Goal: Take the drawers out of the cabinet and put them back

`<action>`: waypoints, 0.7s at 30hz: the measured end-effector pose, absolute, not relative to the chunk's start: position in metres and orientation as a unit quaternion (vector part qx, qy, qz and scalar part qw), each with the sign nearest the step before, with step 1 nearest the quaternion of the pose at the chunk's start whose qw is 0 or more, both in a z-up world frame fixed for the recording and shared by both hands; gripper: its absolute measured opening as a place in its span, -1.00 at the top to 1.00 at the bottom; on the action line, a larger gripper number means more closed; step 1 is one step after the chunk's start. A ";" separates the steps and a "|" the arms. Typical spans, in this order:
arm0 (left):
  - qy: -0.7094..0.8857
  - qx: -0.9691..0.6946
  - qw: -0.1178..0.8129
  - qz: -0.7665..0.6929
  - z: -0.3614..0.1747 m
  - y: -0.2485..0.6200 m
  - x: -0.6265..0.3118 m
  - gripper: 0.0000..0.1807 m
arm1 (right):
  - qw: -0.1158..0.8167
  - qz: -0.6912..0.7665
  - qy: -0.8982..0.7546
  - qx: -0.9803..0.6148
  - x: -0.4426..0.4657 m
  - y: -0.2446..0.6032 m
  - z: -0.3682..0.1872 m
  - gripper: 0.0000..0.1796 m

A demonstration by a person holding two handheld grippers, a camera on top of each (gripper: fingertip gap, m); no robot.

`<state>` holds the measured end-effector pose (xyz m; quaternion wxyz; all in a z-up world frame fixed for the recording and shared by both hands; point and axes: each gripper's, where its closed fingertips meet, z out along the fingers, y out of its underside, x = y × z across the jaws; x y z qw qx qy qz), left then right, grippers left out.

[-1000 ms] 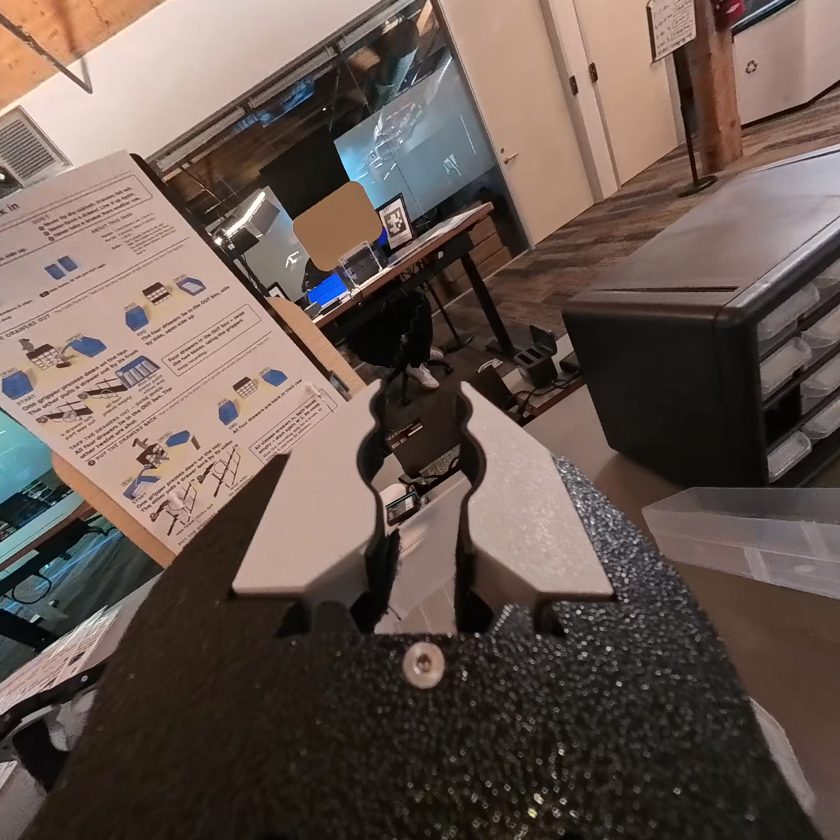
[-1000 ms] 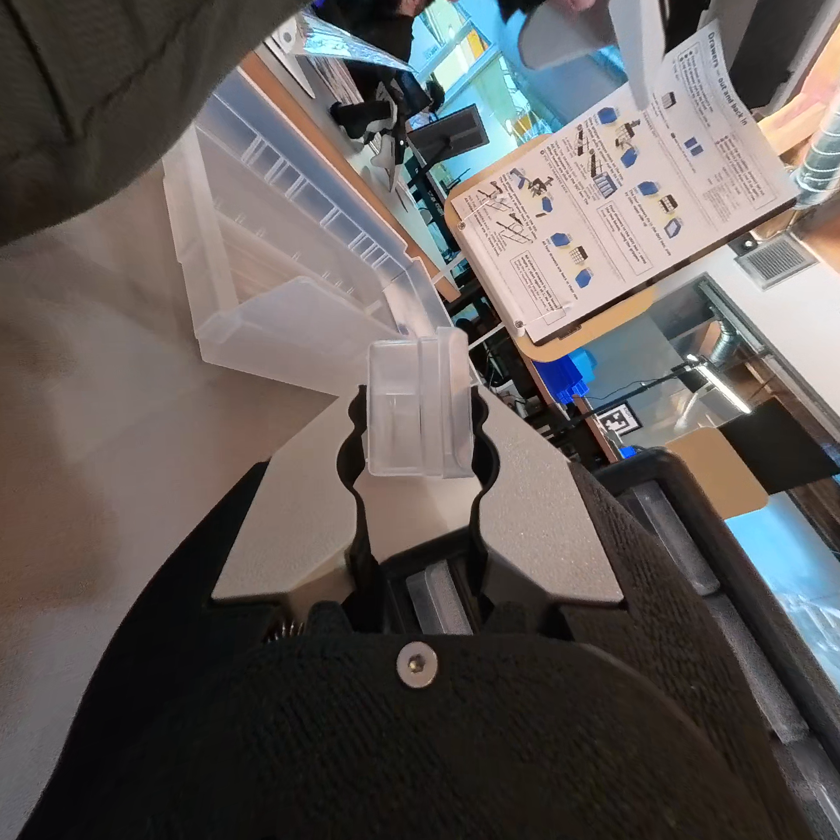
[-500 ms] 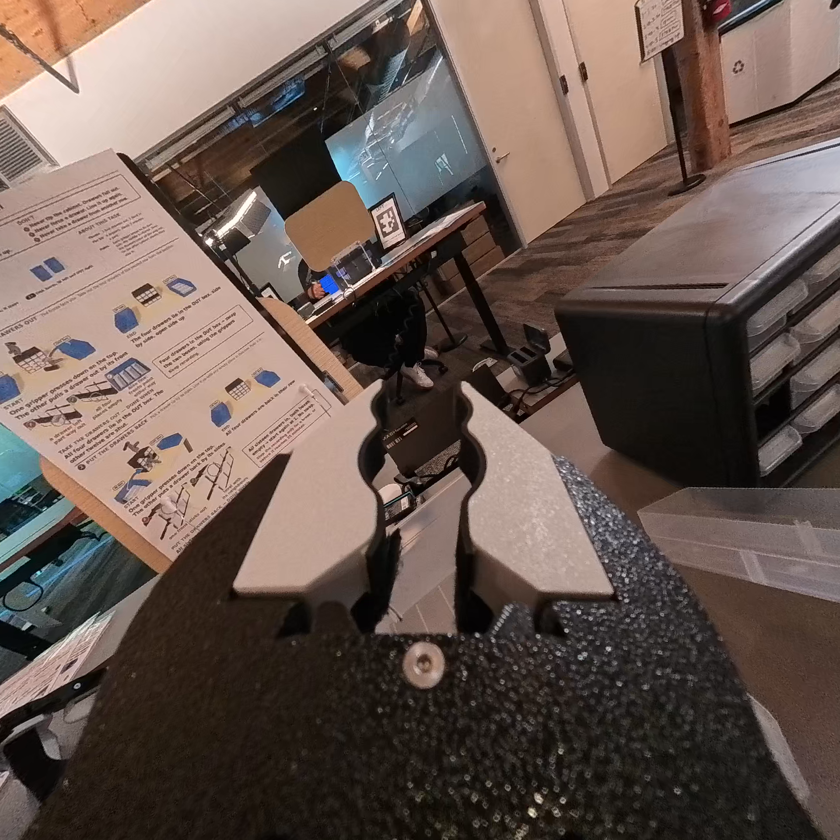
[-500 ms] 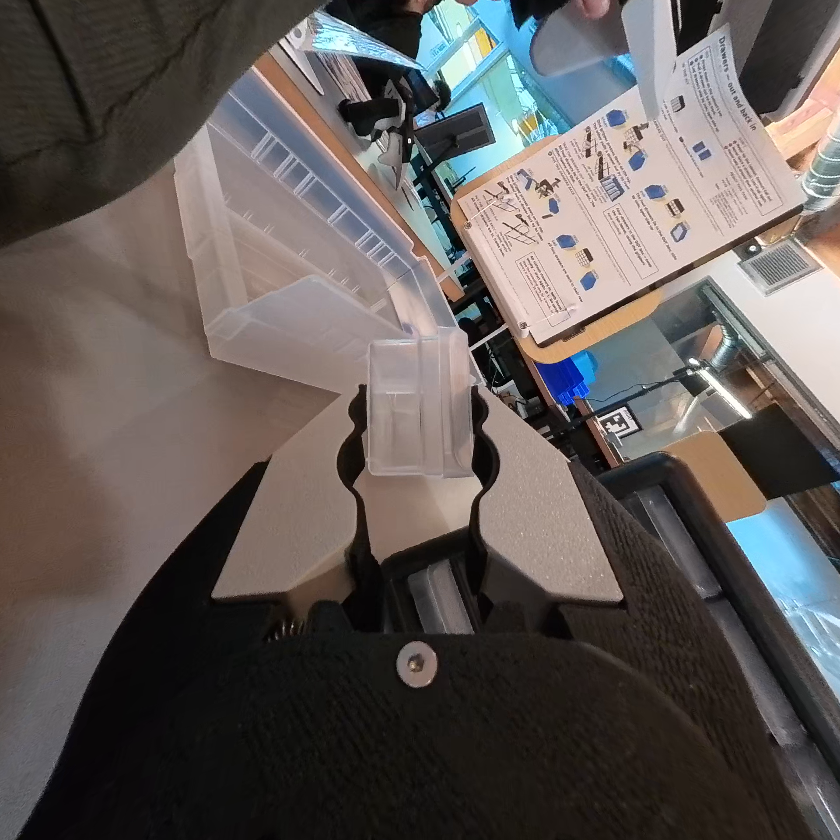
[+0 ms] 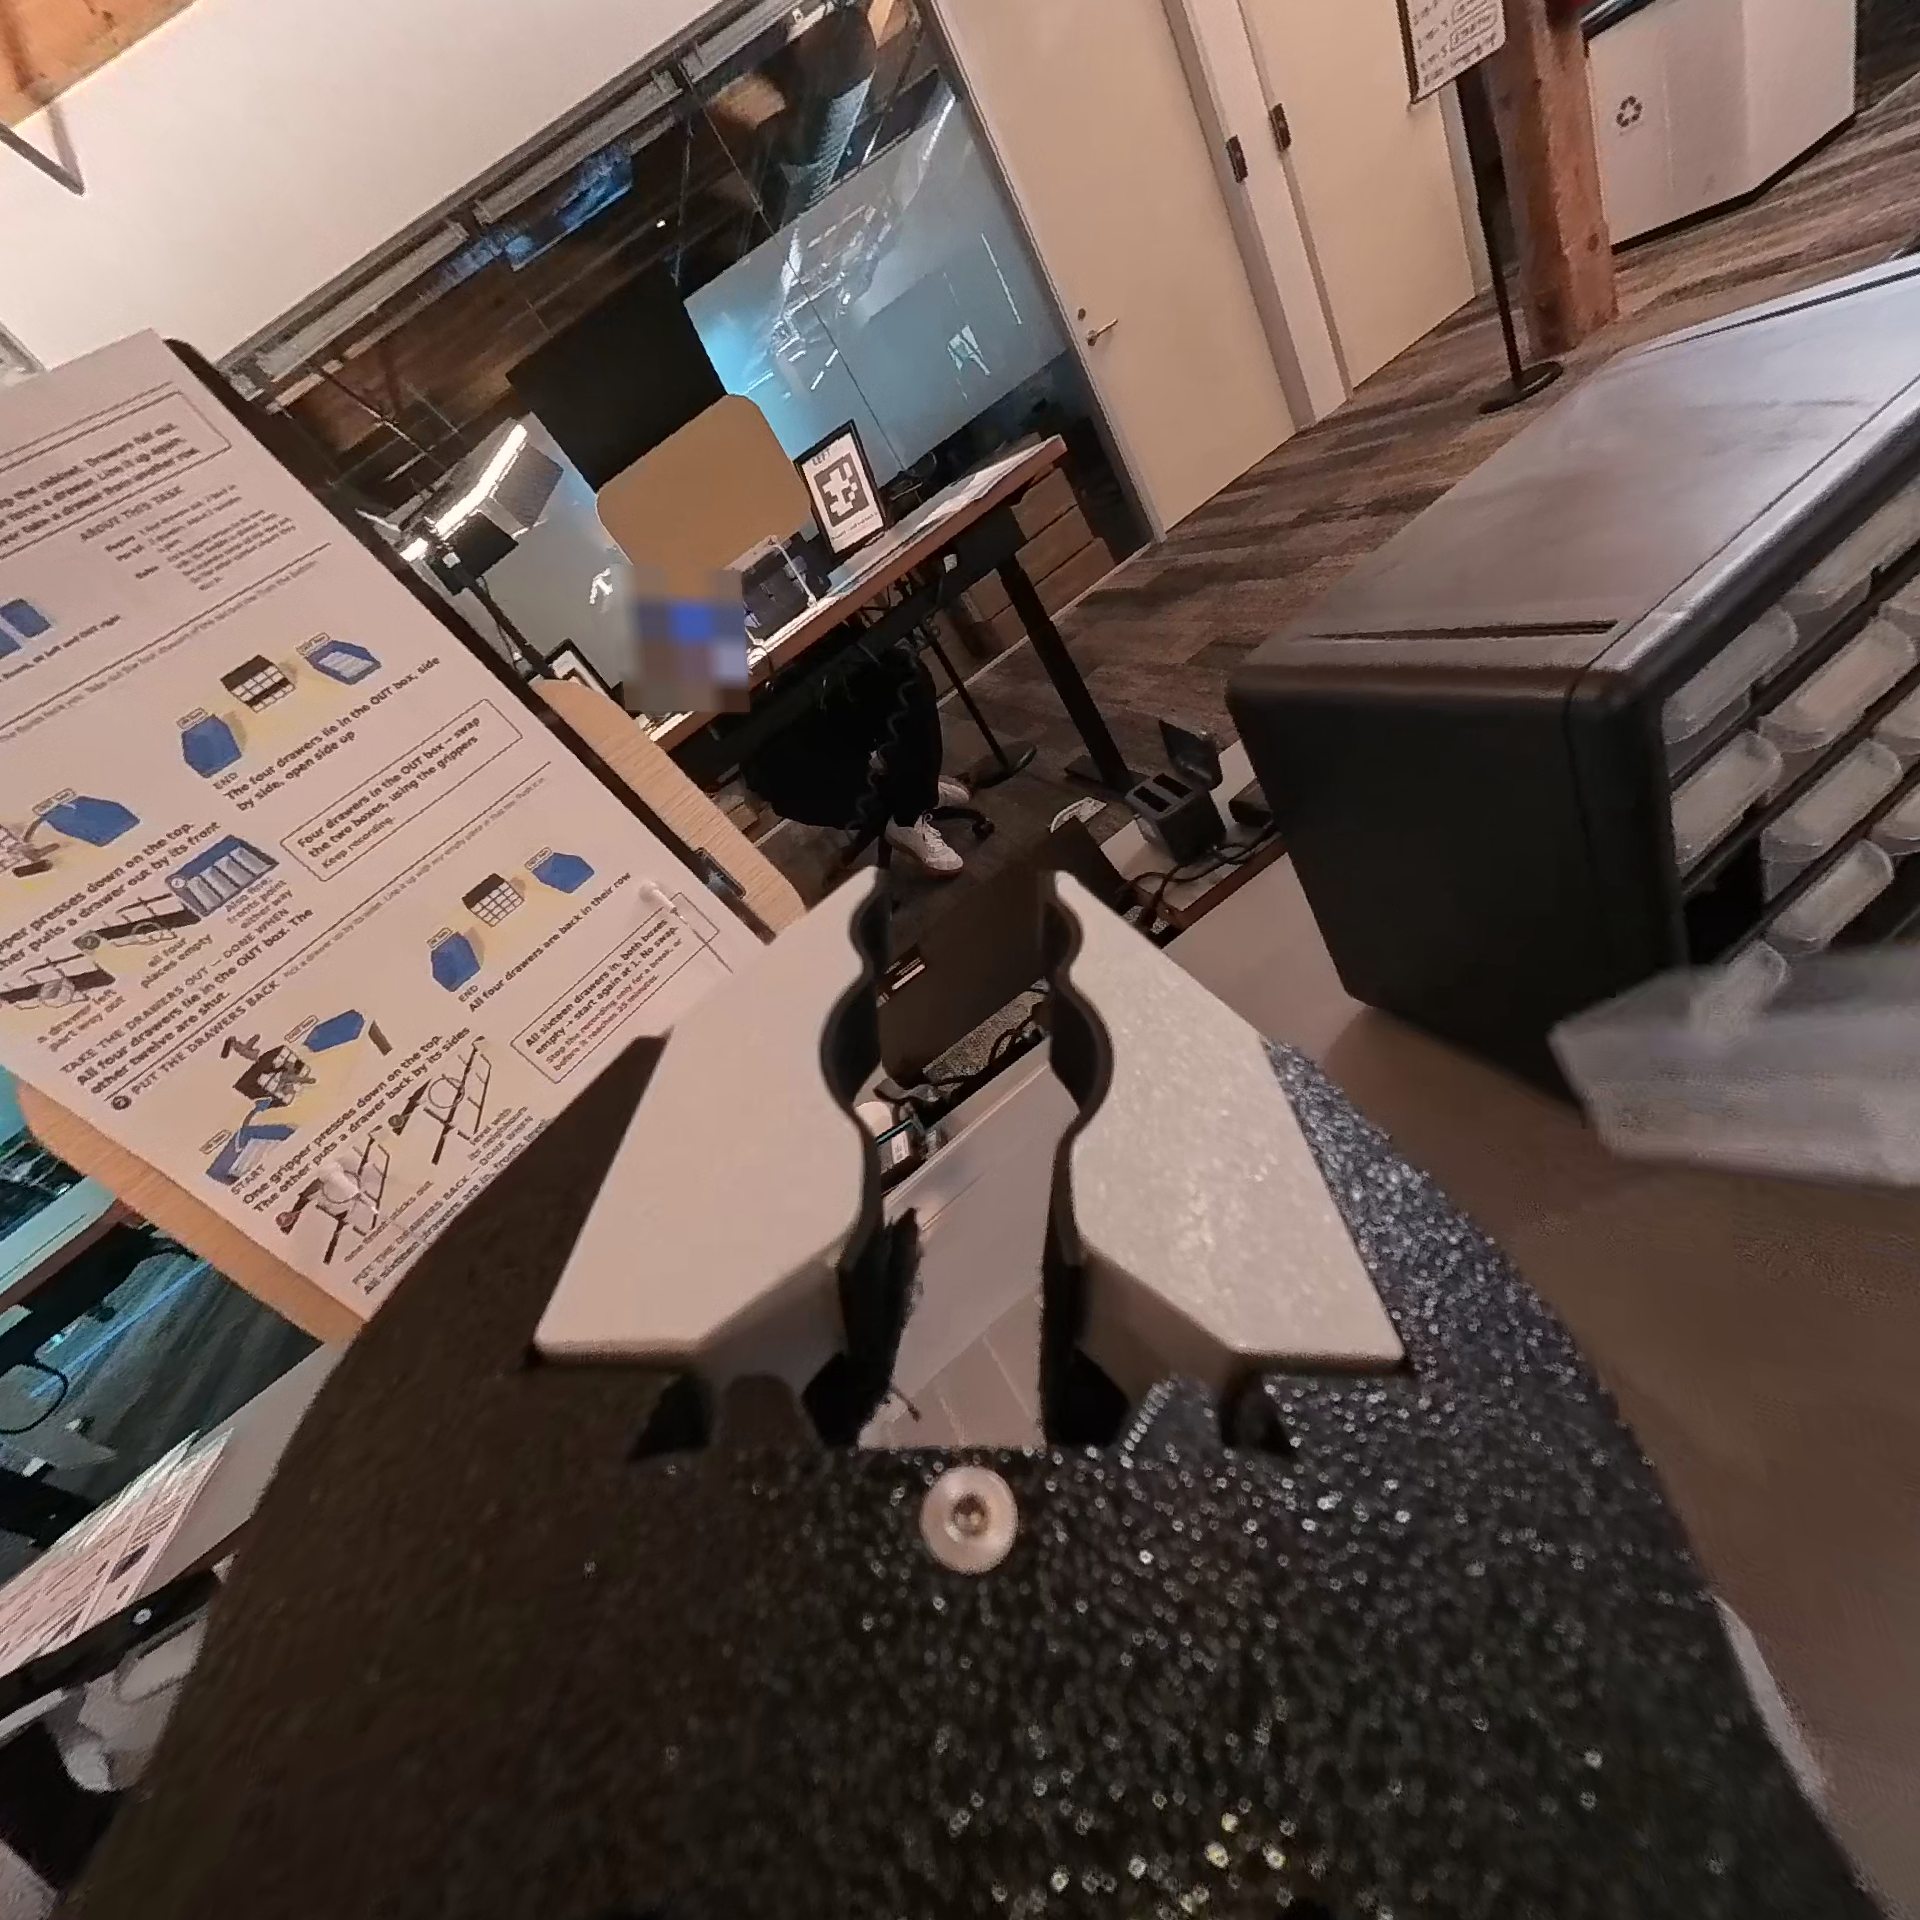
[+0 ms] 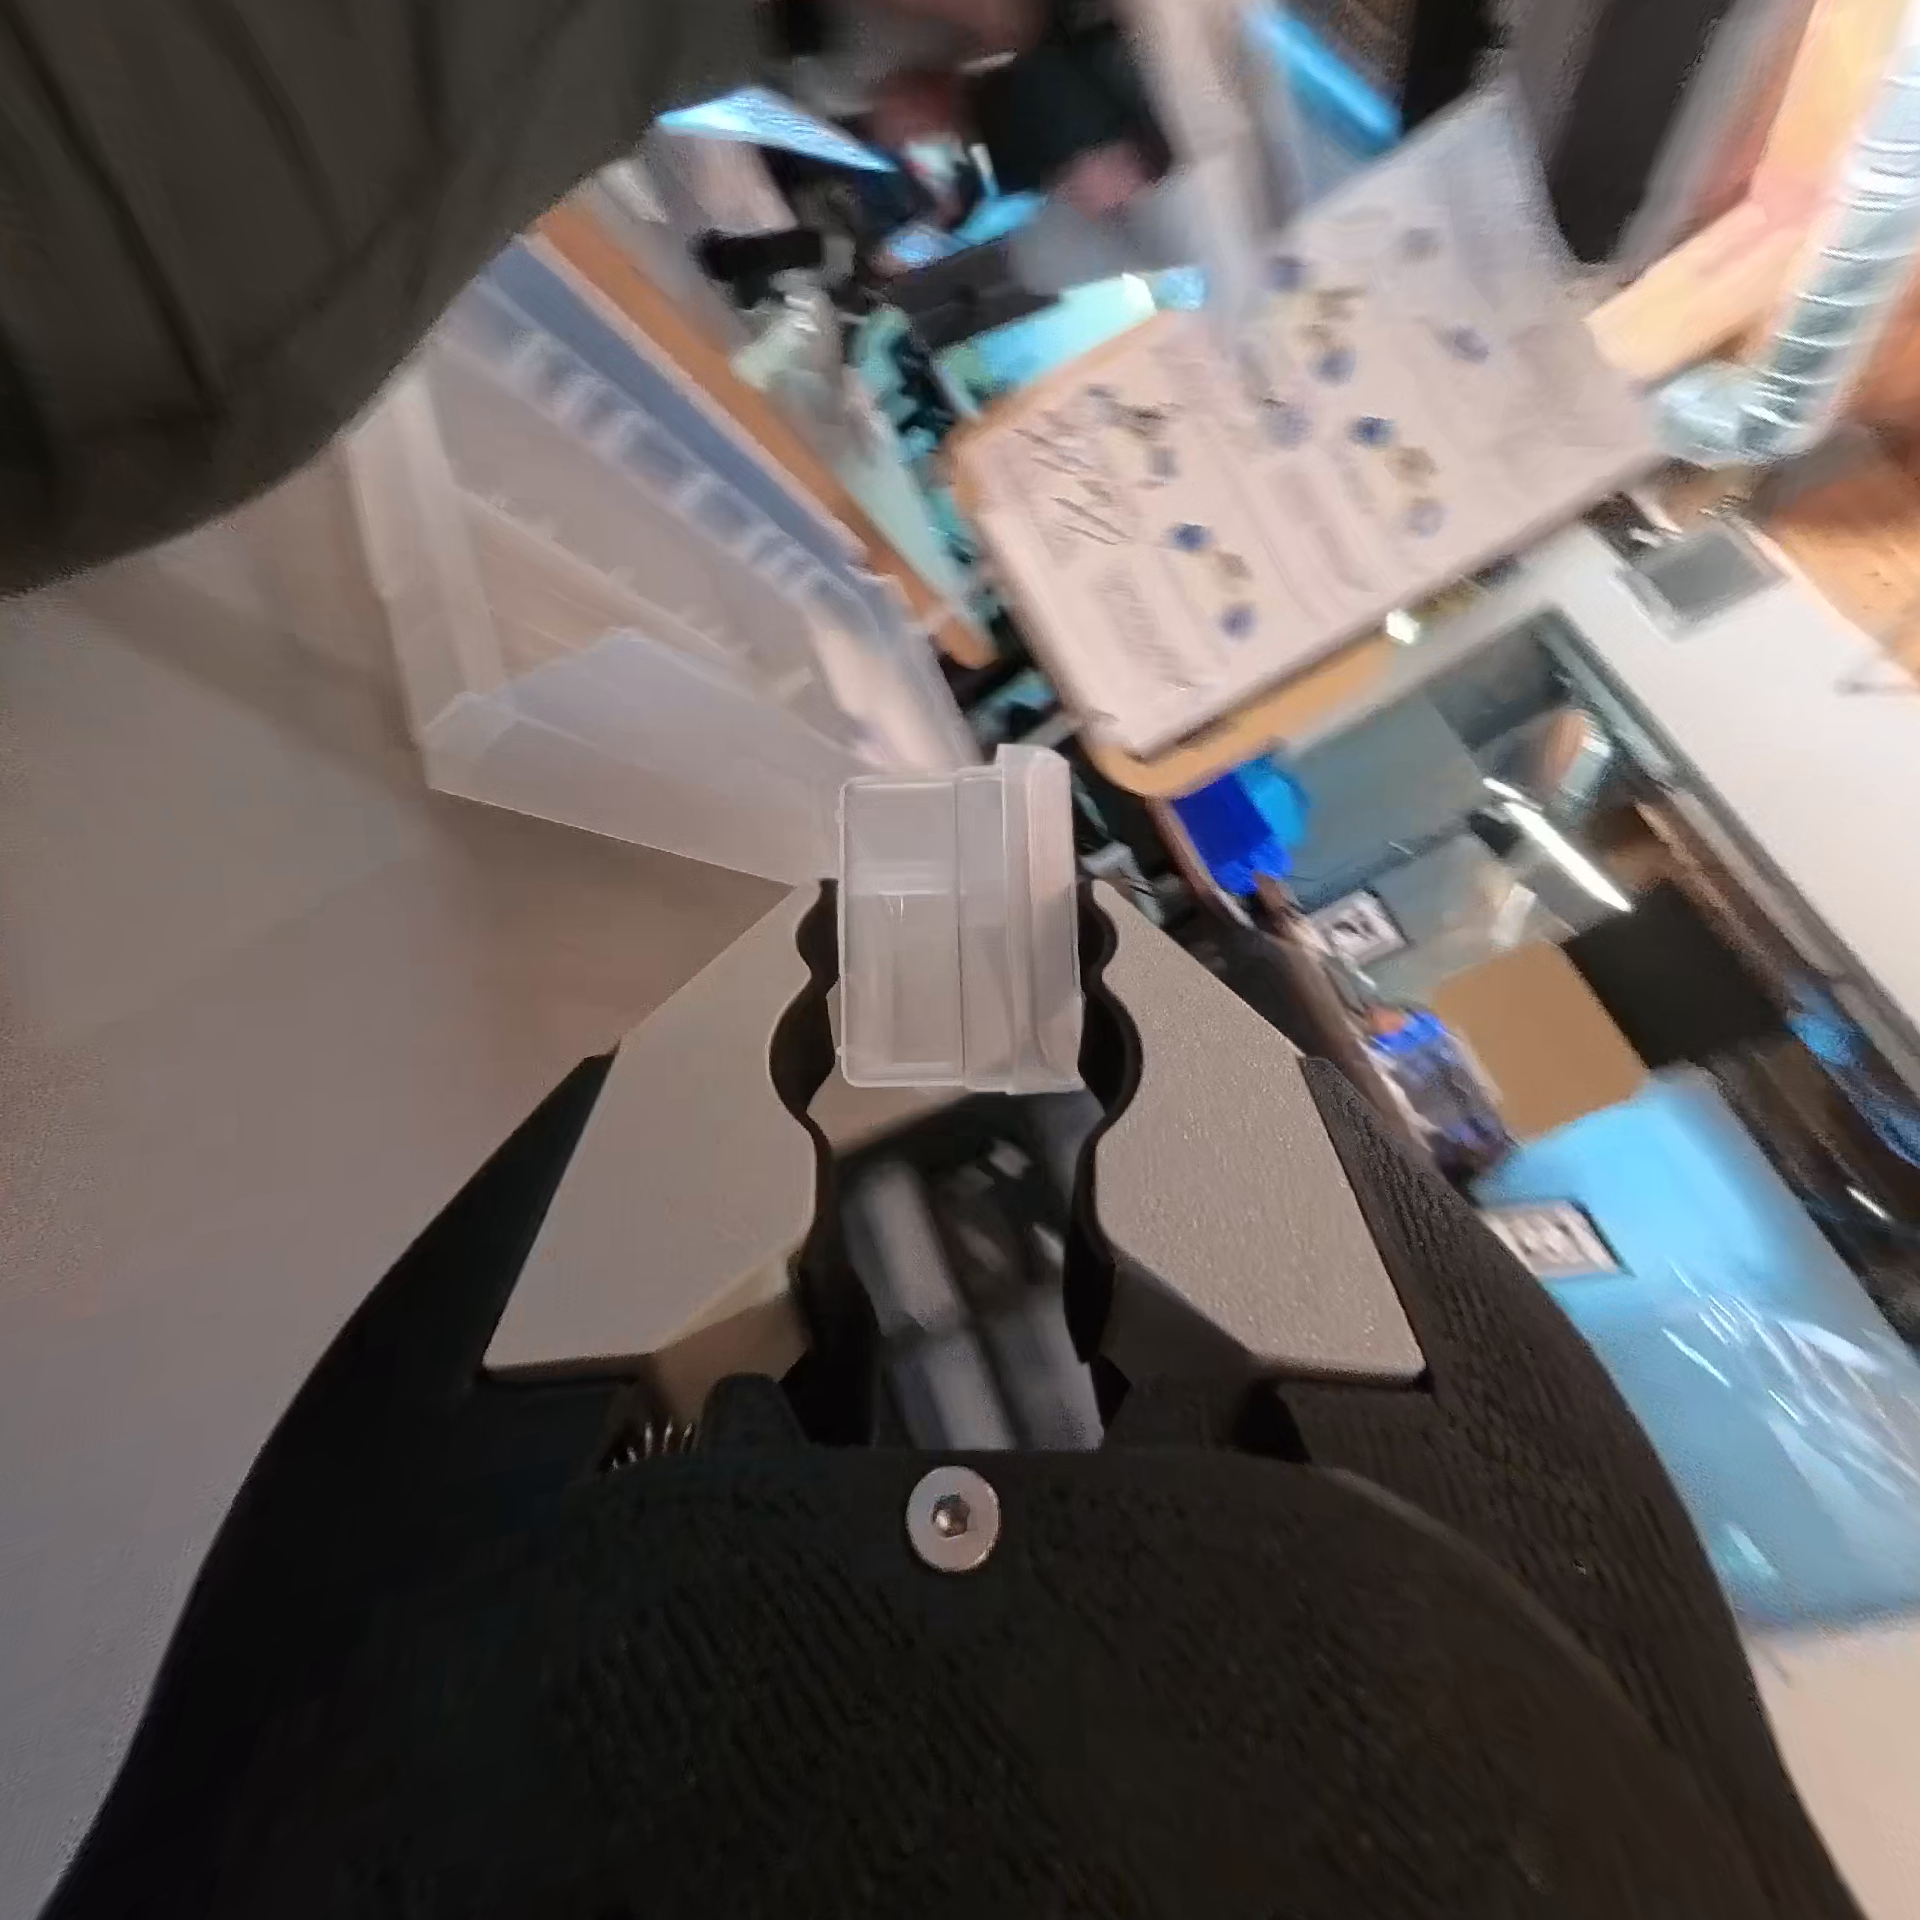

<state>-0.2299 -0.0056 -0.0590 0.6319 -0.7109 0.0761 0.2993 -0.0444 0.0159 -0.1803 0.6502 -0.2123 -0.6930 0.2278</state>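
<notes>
The right gripper (image 6: pixel 961 935), rolled steeply sideways, pinches a small clear drawer (image 6: pixel 956 935) between its fingertips, with a clear tray (image 6: pixel 623 644) beyond its left finger. The left gripper (image 5: pixel 961 935) tilts upward, fingers narrowly parted around nothing; the black cabinet (image 5: pixel 1455 727) sits past its right finger.

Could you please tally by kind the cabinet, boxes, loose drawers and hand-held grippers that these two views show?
black plastic drawer cabinet: 1
large clear plastic box: 1
small clear plastic drawer, out of the cabinet: 1
hand-held grippers: 2, the left hand-held gripper empty, the right hand-held gripper holding the drawer
Total: 5
</notes>
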 end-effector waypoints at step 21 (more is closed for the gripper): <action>0.109 -0.727 0.620 0.275 -0.070 0.020 -0.216 0.72 | 0.443 -0.134 -0.441 -0.769 0.241 0.461 -0.184 0.50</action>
